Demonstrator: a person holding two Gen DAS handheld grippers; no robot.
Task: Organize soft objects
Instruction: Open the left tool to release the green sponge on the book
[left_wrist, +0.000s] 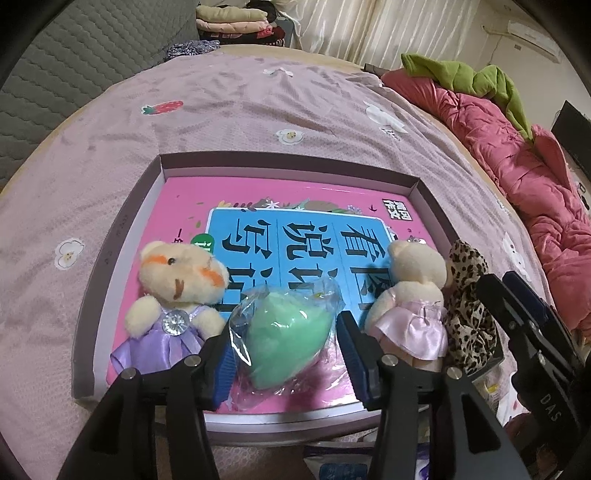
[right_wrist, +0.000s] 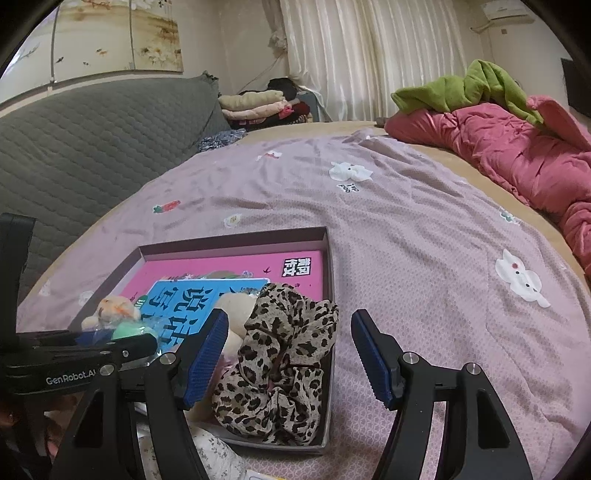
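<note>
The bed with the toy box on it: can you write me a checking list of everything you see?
Surface: pink patterned bedsheet, wrinkled.
Job's things: shallow cardboard box holds a pink book, purple-dress teddy bear, pink-dress teddy bear, bagged green soft toy, leopard-print scrunchie.
Clutter: packets by the box's near edge, unclear.
Grippers: left gripper open around the green toy; right gripper open beside the scrunchie.
Cables: nothing seen.
Surroundings: red quilt, grey sofa, curtains.

A mauve printed bedspread (right_wrist: 406, 229) covers the bed, with a grey quilted headboard (right_wrist: 92, 140) and pale curtains (right_wrist: 354, 59) behind.
</note>
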